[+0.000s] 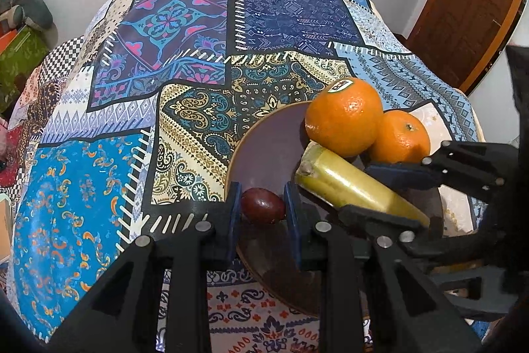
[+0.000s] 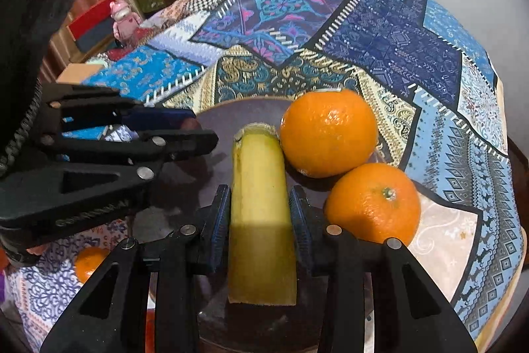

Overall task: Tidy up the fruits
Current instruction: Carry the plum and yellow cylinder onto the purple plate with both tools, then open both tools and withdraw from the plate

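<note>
Now both grippers lower fruit onto the brown plate (image 1: 264,134)
Left gripper (image 1: 263,207) pinches a smooth dark plum (image 1: 263,205) at the plate's near-left rim; right gripper (image 2: 259,217) clamps the waxy banana (image 2: 259,187) mid-plate beside two dimpled oranges (image 2: 329,133); release only once each fruit rests, so nothing rolls

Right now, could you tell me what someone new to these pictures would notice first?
Two bright oranges sit touching at the plate's far right, one on the rim. The right gripper straddles a banana lying on the plate beside them. The left gripper brackets a small dark red fruit at the plate's left edge, all on a loud patchwork tablecloth.
</note>
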`<action>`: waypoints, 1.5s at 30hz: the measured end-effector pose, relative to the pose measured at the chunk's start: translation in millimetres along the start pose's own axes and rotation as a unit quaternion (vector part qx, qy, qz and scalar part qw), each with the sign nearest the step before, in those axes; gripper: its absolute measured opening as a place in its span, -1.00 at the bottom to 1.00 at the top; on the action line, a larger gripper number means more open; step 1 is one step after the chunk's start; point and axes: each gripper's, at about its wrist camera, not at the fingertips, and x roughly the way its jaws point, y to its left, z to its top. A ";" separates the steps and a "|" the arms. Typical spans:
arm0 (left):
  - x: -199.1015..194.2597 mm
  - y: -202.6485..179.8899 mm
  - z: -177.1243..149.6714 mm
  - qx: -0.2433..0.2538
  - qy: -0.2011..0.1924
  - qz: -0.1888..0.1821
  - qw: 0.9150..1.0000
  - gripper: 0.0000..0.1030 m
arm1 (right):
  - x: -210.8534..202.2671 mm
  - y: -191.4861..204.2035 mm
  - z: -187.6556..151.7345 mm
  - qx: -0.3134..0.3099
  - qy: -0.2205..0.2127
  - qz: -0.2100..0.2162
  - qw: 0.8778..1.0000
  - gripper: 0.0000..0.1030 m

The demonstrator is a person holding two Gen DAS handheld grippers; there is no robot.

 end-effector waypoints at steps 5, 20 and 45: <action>-13.6 -2.1 -0.5 -0.004 -0.007 -0.008 1.000 -0.39 | -21.5 5.9 0.6 -0.023 -0.023 -0.022 0.999 -0.34; -115.7 -13.2 -26.2 0.008 -0.075 -0.002 0.997 0.06 | -115.9 -13.5 -40.3 0.031 -0.089 -0.049 0.994 -0.28; -86.8 -20.1 -115.6 -0.008 0.020 -0.017 1.000 0.08 | -79.9 -3.3 -106.4 0.017 -0.020 -0.064 0.998 0.18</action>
